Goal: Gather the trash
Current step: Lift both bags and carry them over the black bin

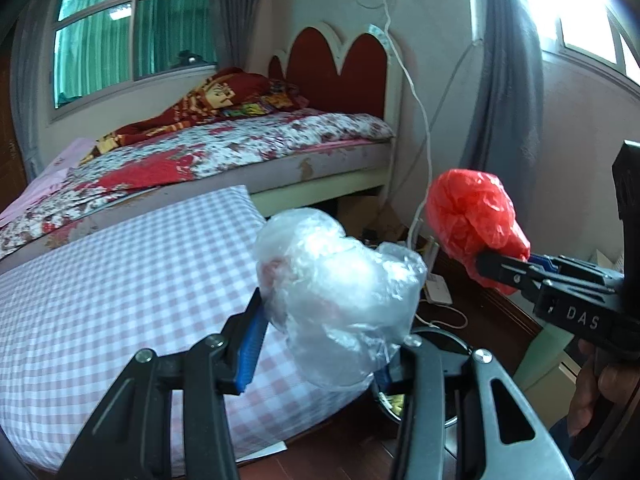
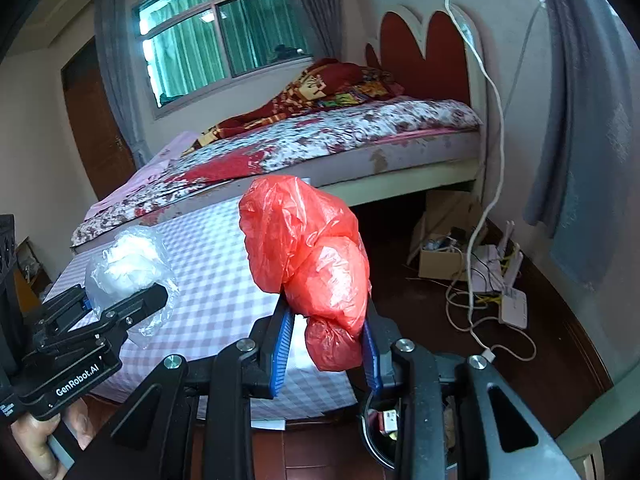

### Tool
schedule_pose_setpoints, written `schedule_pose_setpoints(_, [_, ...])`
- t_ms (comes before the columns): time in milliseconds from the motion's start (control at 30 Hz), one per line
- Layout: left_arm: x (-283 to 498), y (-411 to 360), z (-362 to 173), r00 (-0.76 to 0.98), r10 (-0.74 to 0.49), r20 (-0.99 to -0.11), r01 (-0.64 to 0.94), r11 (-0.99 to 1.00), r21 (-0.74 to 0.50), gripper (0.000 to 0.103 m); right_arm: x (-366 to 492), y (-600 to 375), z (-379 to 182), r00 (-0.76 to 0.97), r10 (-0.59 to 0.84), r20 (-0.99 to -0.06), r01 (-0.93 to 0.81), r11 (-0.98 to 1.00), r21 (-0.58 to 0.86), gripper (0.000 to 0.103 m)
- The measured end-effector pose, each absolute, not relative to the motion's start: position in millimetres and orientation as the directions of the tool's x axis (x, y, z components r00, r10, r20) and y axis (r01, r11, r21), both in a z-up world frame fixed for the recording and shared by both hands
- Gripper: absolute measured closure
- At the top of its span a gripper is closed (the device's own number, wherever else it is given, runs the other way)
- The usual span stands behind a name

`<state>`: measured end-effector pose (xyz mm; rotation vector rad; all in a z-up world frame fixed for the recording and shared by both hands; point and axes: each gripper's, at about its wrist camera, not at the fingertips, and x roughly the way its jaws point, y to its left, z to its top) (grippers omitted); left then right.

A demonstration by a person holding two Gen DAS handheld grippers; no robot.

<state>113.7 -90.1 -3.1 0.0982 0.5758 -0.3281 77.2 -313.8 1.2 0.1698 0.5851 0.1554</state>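
My left gripper is shut on a crumpled clear plastic bag, its blue pads pressing both sides. In the right wrist view the same clear bag and left gripper hang over the checked mattress at the left. My right gripper is shut on a bunched red plastic bag that bulges above its fingers. From the left wrist view, the red bag and right gripper sit to the right, slightly higher. A dark round bin with scraps inside shows just below both grippers, mostly hidden by the fingers.
A pink-checked mattress lies on the wooden floor beside a bed with a floral sheet. White cables, a router and a cardboard box clutter the floor by the wall. Grey curtains hang at right. A hand grips each handle.
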Motion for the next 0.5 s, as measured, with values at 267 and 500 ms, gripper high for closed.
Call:
schedule_pose_setpoints(267, [108.7, -122.8, -17.3, 0.745, -0.339, -0.575, 0.402, 0.915, -0.018, 0.057, 61.3, -344.6, -8.8, 0.822, 0.127, -0.556, -0.022, 0.981, 0.193, 0.071])
schedule_pose_setpoints(500, [105.7, -149.7, -29.3, 0.706, -0.383, -0.596, 0.455, 0.890, -0.033, 0.057, 49.3, -365.8, -22.6, 0.808, 0.081, -0.584, 0.035, 0.982, 0.186, 0.071])
